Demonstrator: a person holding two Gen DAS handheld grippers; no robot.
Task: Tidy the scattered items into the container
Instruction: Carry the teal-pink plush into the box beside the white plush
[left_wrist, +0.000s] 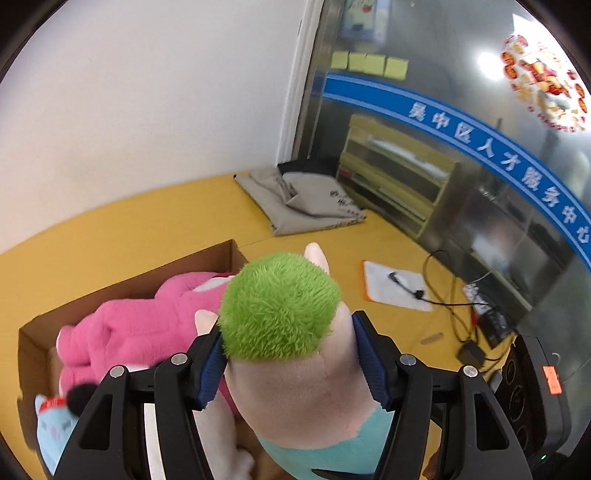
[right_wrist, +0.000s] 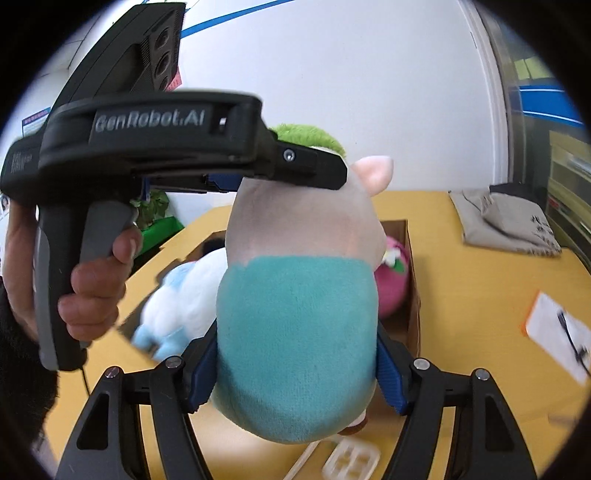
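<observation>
Plush doll (right_wrist: 295, 332): nearest the lens, filling the centre of the right wrist view; teal body low, pale head above, green tuft (left_wrist: 280, 306) on top. It is held in the air over the cardboard box (left_wrist: 140, 284).
Right gripper (right_wrist: 295, 369): jaws are pinched on the teal body, blue pads (right_wrist: 389, 373) pressed into the pile on both sides.
Left gripper (left_wrist: 288, 358): jaws are clamped on the pale head just under the tuft; seen in the upper left of the right wrist view, held by the left hand (right_wrist: 92, 273).
Step in hand (judged): two-handed carry and lowering of the doll into the box.
Technique: the doll is best kept level and brought down over free room inside the box; both grips should be let go only once it is supported, or it may tip over the wall.
Box contents: a pink plush (left_wrist: 140, 325) at centre left of the left wrist view, a white and light-blue plush (right_wrist: 177, 306) beside it; the box looks fairly full.
Yellow table (left_wrist: 129, 229): grey folded cloth (left_wrist: 303, 199) at upper centre, white pad (left_wrist: 391, 284) at right.
</observation>
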